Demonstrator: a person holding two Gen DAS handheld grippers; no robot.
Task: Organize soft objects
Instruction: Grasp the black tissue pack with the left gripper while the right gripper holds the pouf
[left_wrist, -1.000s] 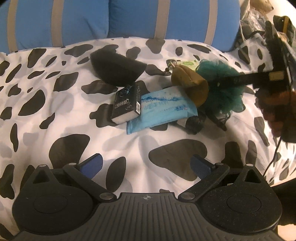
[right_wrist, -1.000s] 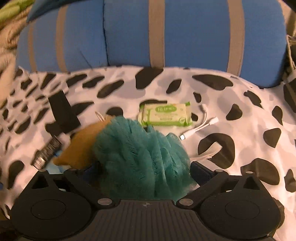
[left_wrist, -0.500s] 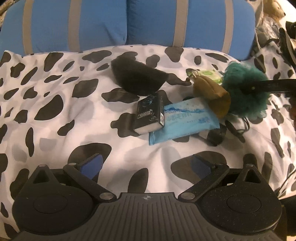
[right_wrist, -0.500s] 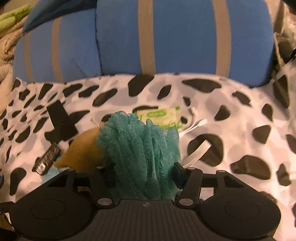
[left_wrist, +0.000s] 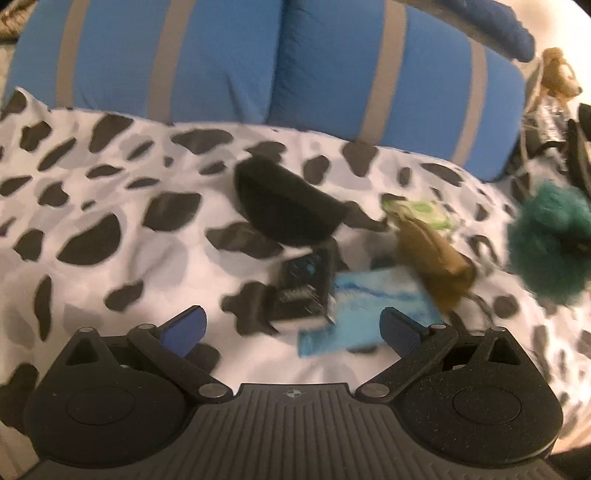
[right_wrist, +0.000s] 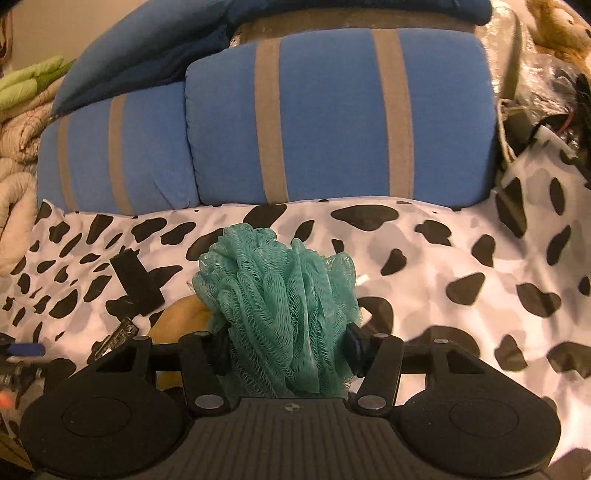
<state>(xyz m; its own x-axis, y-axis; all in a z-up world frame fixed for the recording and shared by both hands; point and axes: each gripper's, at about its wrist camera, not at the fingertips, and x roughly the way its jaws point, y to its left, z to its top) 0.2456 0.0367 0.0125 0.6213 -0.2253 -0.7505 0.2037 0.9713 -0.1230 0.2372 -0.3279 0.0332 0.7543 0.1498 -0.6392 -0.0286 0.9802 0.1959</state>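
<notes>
My right gripper (right_wrist: 286, 341) is shut on a teal mesh bath pouf (right_wrist: 280, 295), which it holds up above the cow-print bedspread (right_wrist: 424, 258). In the left wrist view the same pouf (left_wrist: 550, 240) hangs at the far right. My left gripper (left_wrist: 291, 325) is open over the bedspread (left_wrist: 110, 206), with nothing between its blue pads (left_wrist: 184, 326). Just beyond it lie a black box (left_wrist: 304, 288), a blue wipes pack (left_wrist: 365, 306), a tan pouch (left_wrist: 436, 258), a black foam wedge (left_wrist: 284, 206) and a green wipes pack (left_wrist: 424, 212).
Blue cushions with grey stripes (right_wrist: 332, 118) stand behind the bedspread. Quilts (right_wrist: 18, 129) are piled at the left. Bags, cables and a plush toy (right_wrist: 554, 29) clutter the right side. A black strip (right_wrist: 136, 282) and a tan pouch (right_wrist: 177, 321) lie left of the pouf.
My right gripper closed on the pouf and lifted it off the bedspread, up and to the right. The left gripper drifted sideways, still open.
</notes>
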